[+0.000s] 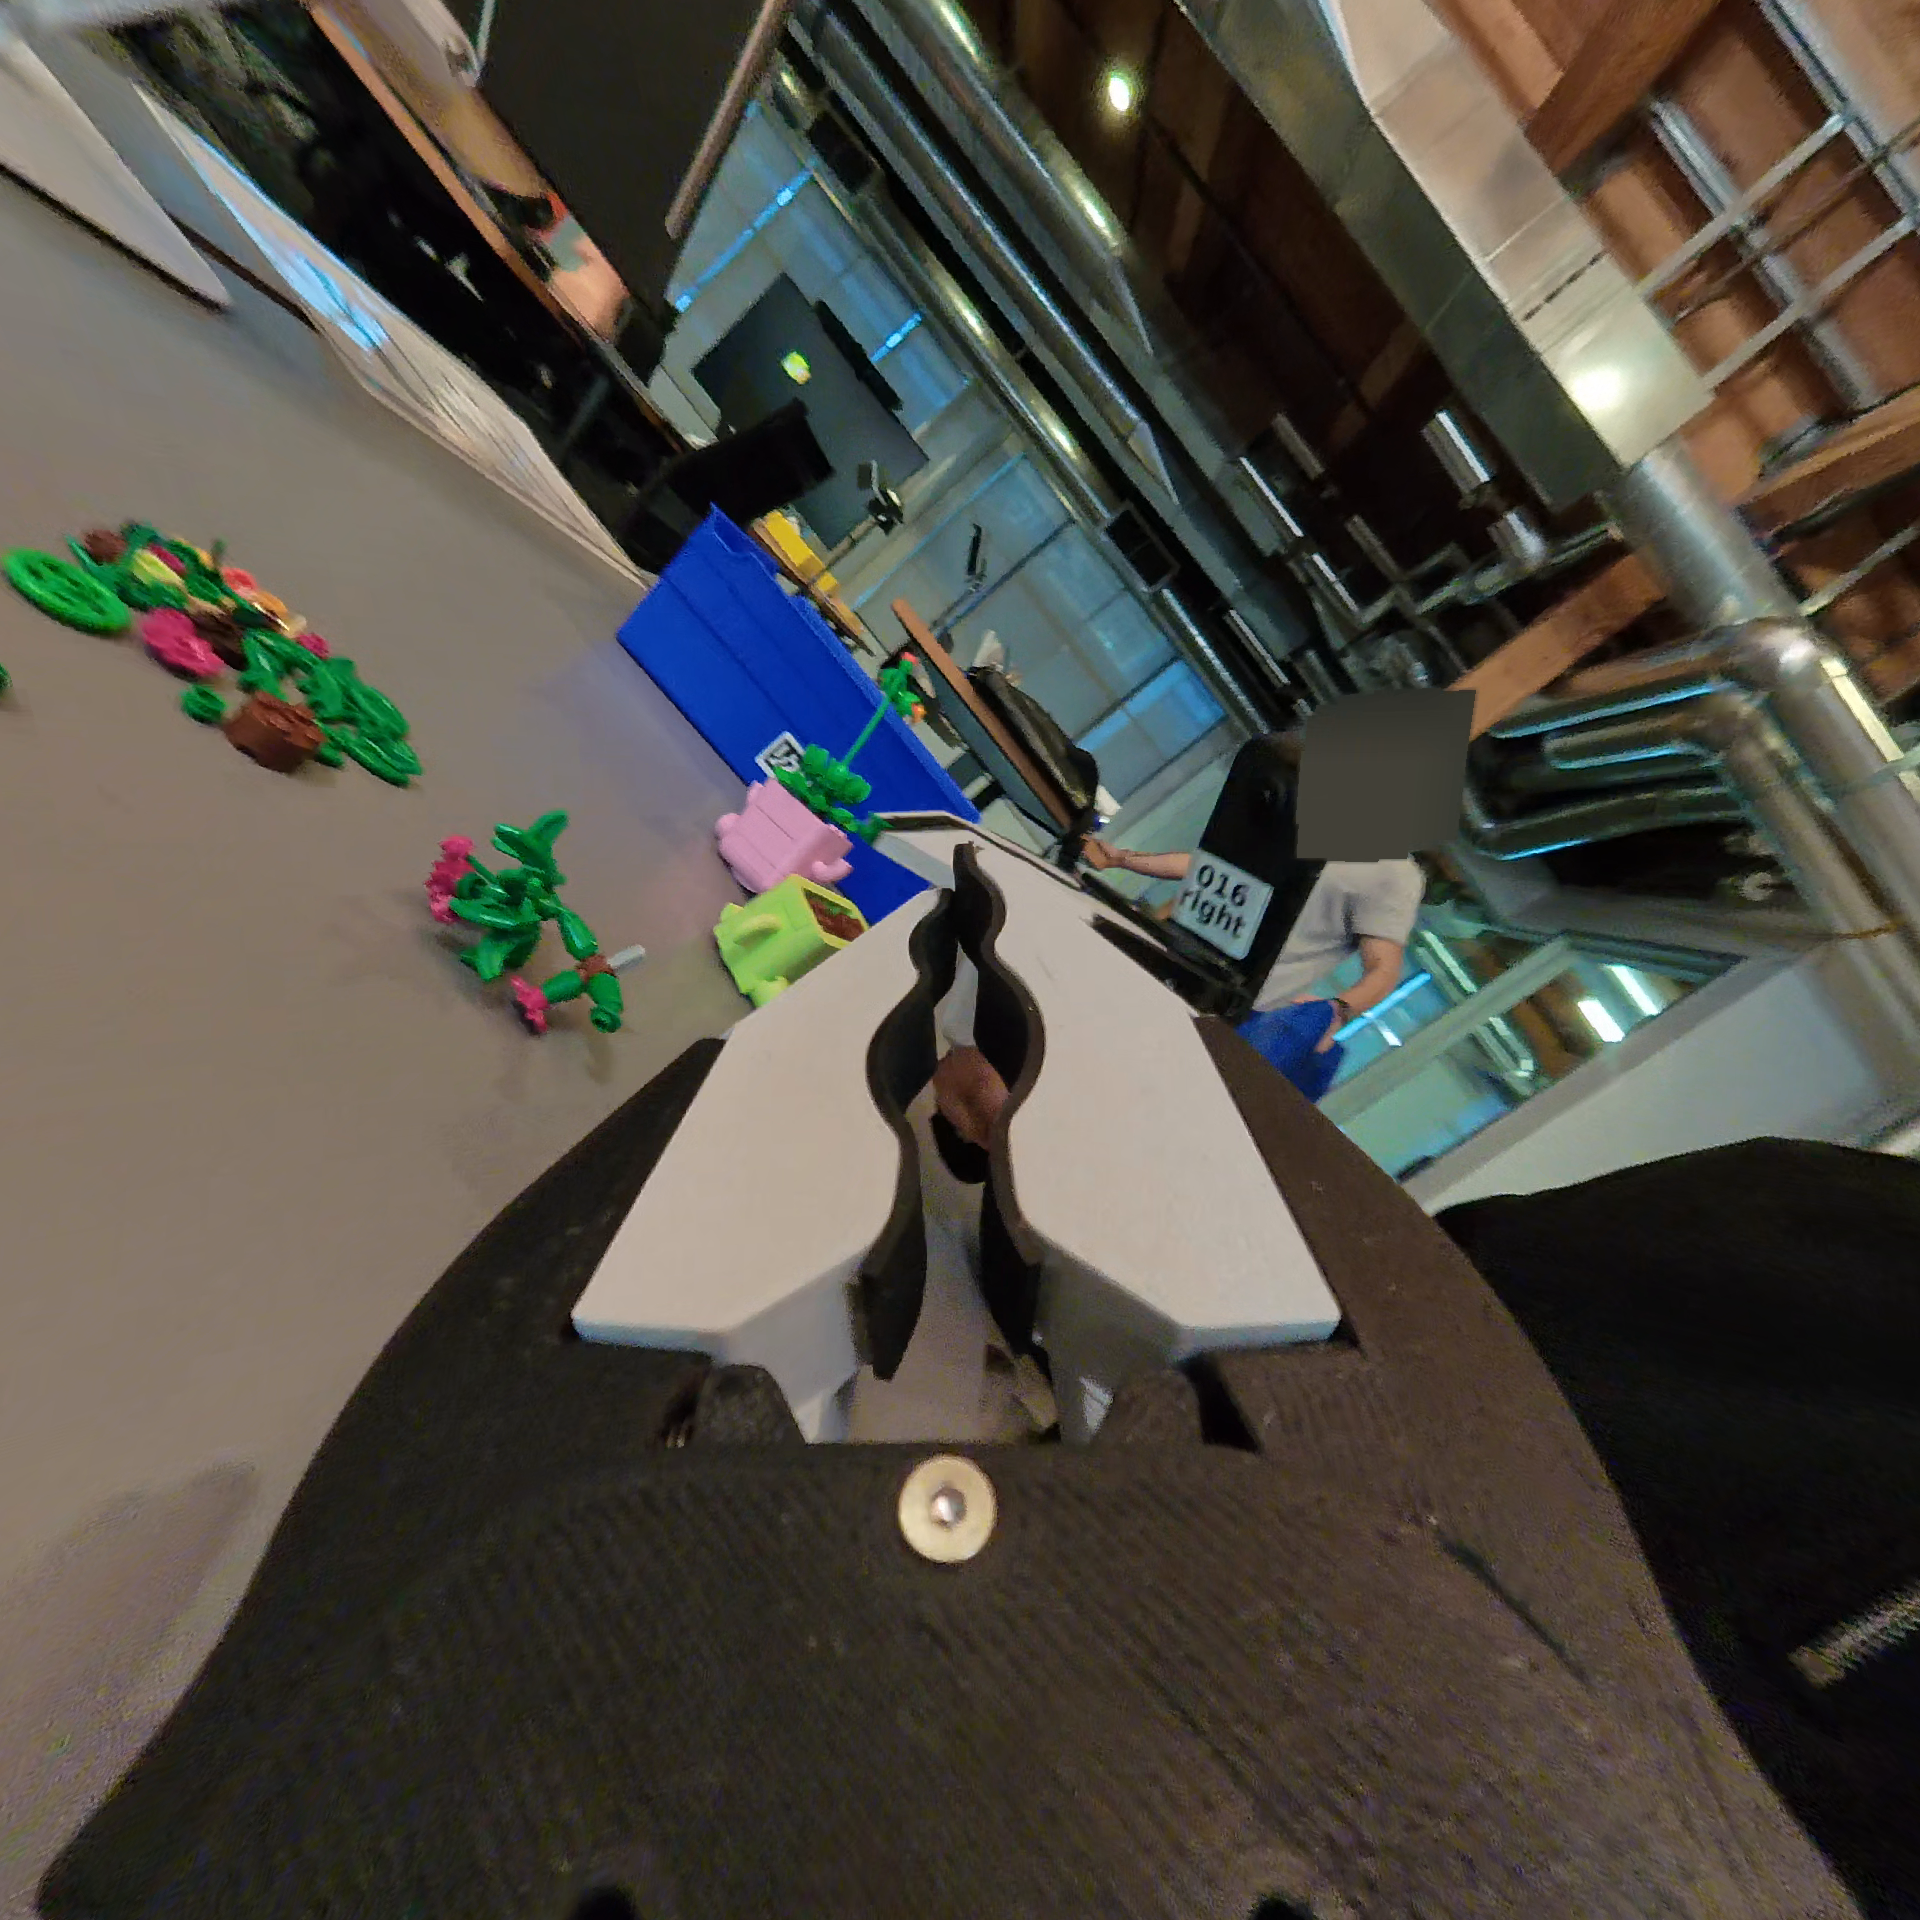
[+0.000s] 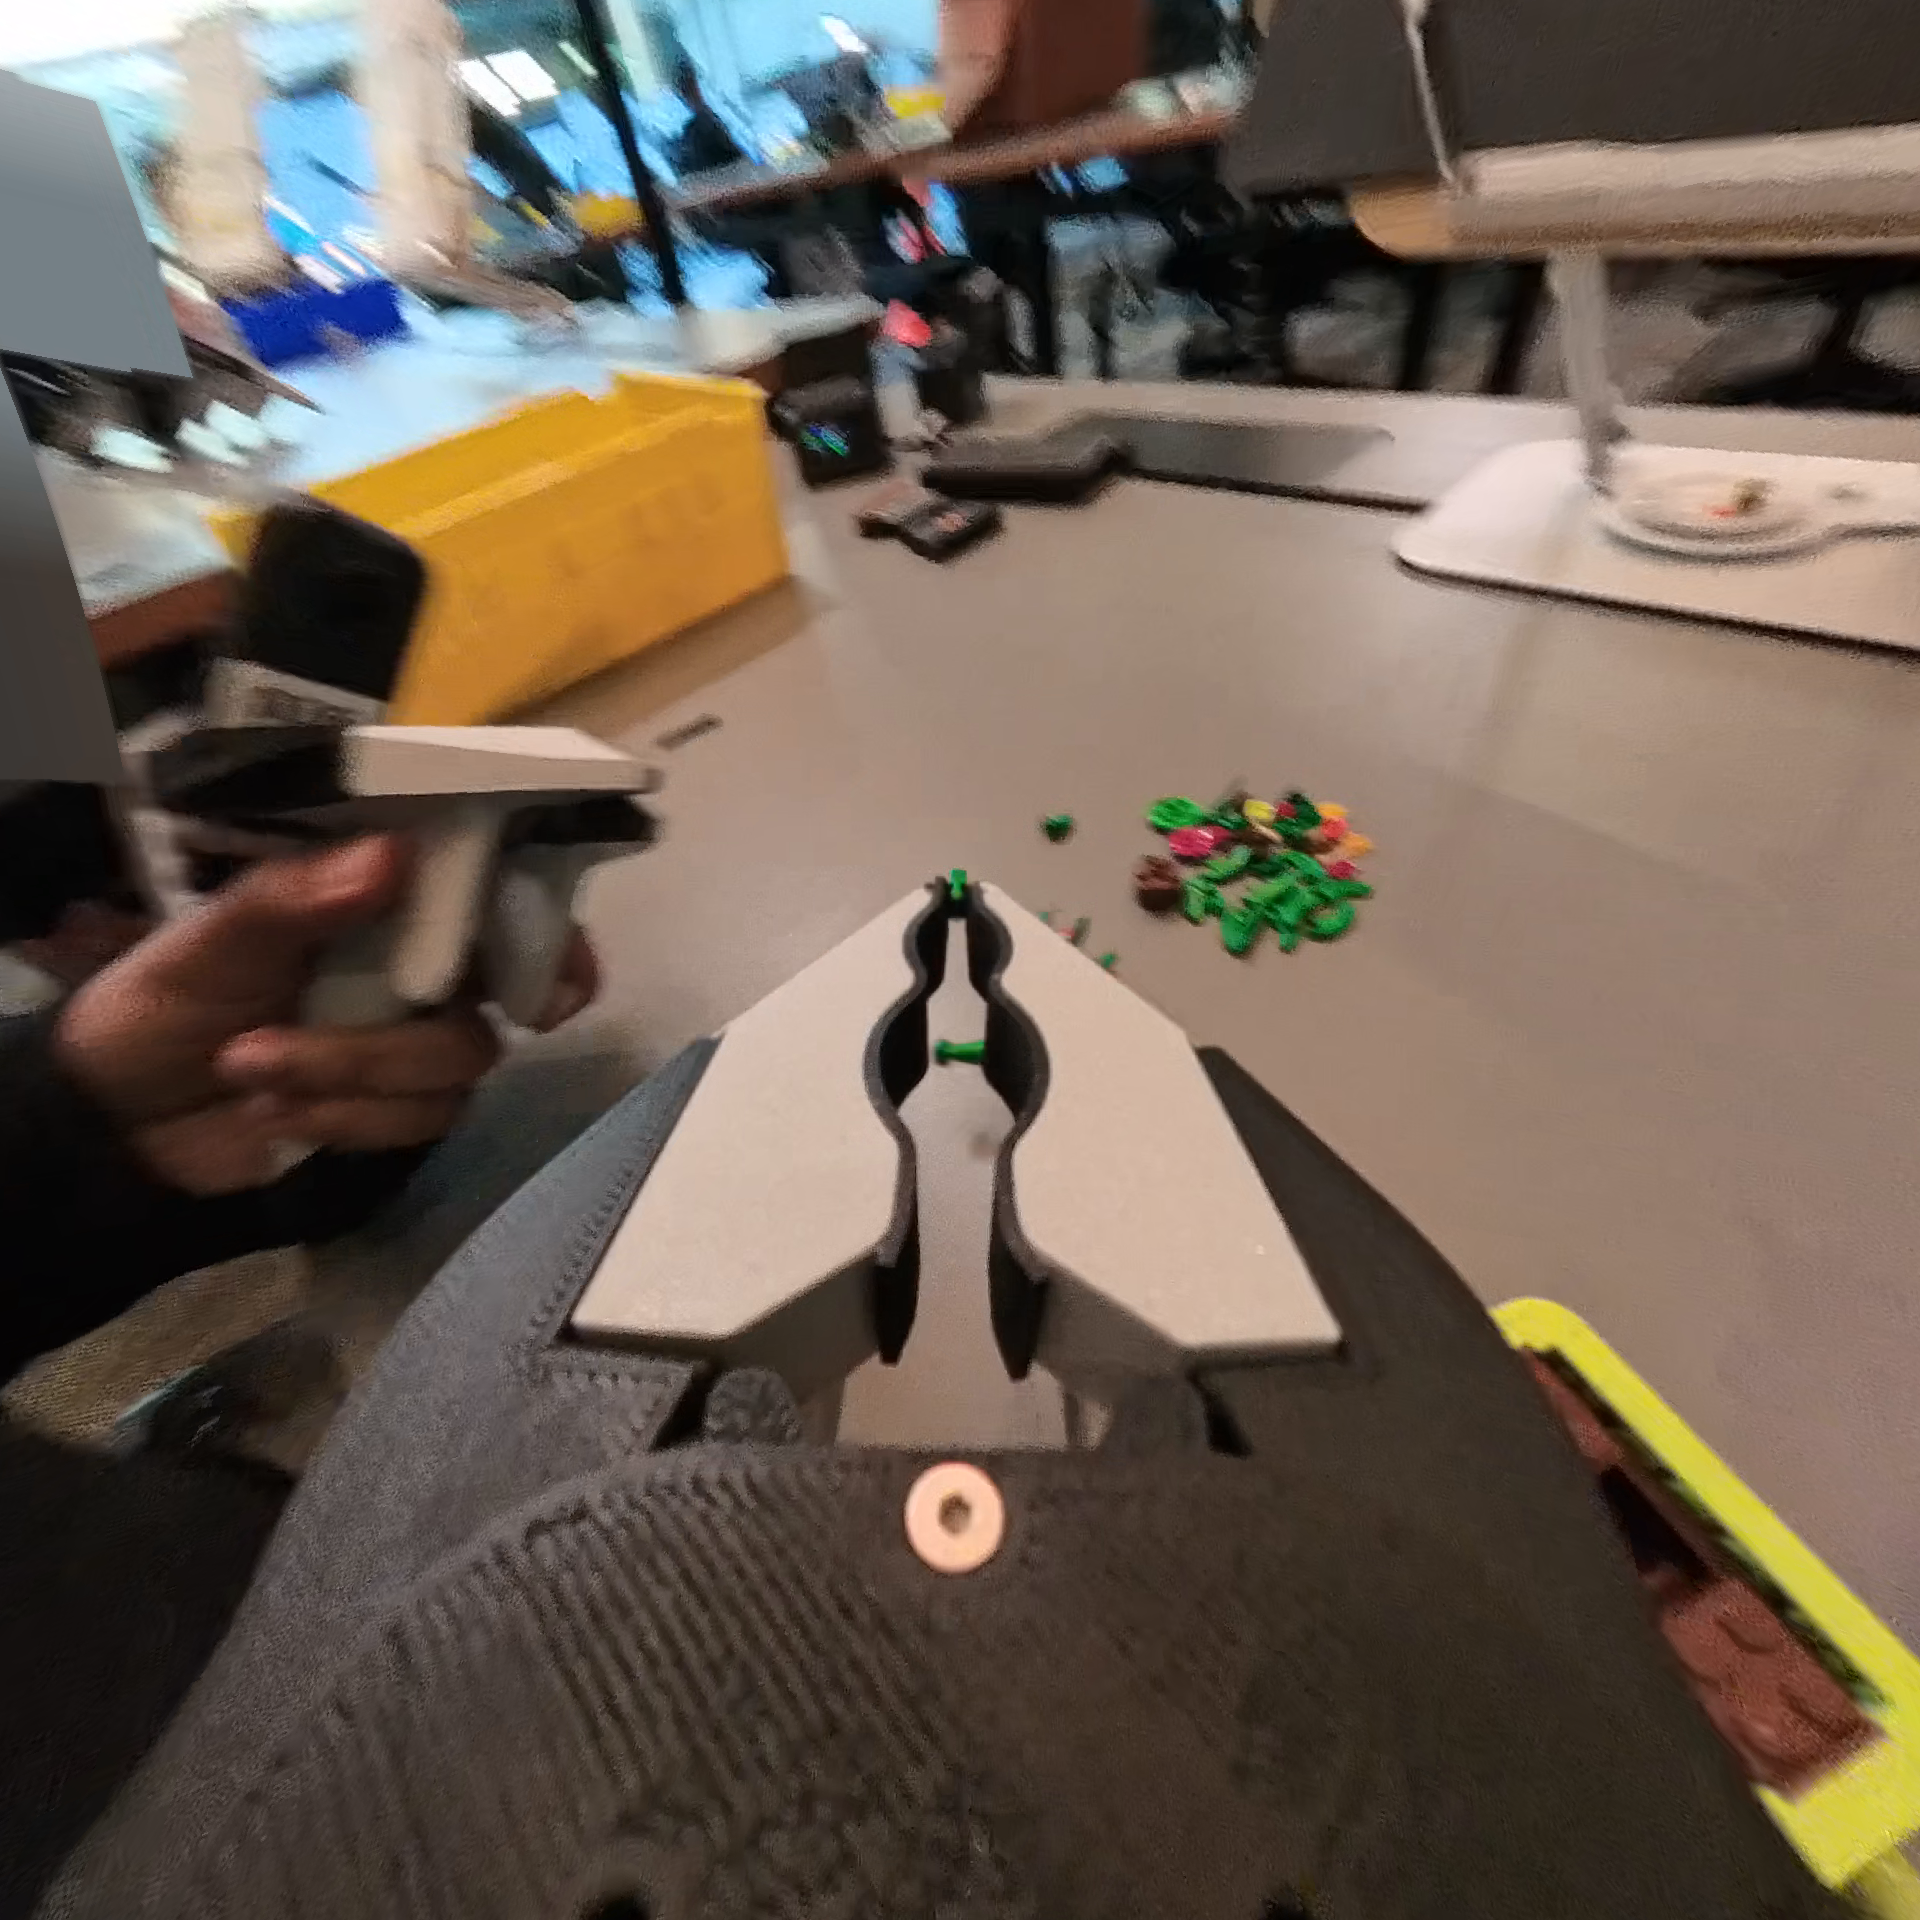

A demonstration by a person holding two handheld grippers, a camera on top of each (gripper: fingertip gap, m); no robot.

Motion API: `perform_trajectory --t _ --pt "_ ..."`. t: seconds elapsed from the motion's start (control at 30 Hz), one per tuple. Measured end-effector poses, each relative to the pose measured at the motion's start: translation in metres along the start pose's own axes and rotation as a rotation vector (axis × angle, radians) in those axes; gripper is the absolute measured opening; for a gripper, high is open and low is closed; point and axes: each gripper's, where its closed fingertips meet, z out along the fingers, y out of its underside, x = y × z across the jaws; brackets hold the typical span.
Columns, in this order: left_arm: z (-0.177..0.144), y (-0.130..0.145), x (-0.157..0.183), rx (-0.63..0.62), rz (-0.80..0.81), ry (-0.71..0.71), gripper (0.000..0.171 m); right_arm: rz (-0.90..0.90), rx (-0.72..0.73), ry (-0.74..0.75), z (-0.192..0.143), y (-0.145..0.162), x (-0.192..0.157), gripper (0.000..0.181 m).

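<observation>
Left gripper [image 1: 961,883]: jaws closed, tips together, empty, up off the surface [image 1: 260,1039].
Right gripper [image 2: 958,891]: jaws nearly closed, pinching a tiny green piece [image 2: 958,883] at the tips.
Green peg [image 2: 951,1052]: seen through the right jaws' gap.
Toy pile [image 2: 1262,868]: right of centre, green leaves and pink flowers.
Green pot [image 1: 784,935]: centre, beside pink pot [image 1: 779,836].
Yellow bin [image 2: 582,540]: upper left.
Blue bin [image 1: 769,665]: centre, behind the pots.
</observation>
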Motion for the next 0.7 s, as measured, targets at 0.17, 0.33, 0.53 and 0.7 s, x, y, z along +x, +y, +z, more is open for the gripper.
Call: perform_trajectory --t 0.17,0.33,0.53,0.7 --pt "-0.007 -0.008 -0.004 0.042 0.172 -0.094 0.0 0.032 -0.13 0.266 0.04 -0.001 0.037 0.001" --pt "-0.015 -0.015 -0.005 0.063 0.25 -0.133 0.0 0.065 -0.28 0.401 0.082 0.013 0.076 0.001" --pt "-0.022 -0.019 -0.004 0.091 0.21 -0.097 0.0 0.101 -0.314 0.461 0.094 0.016 0.098 0.011" --pt "-0.03 -0.016 0.009 0.103 0.261 -0.074 0.0 0.079 -0.186 0.419 0.078 -0.019 0.083 0.008"
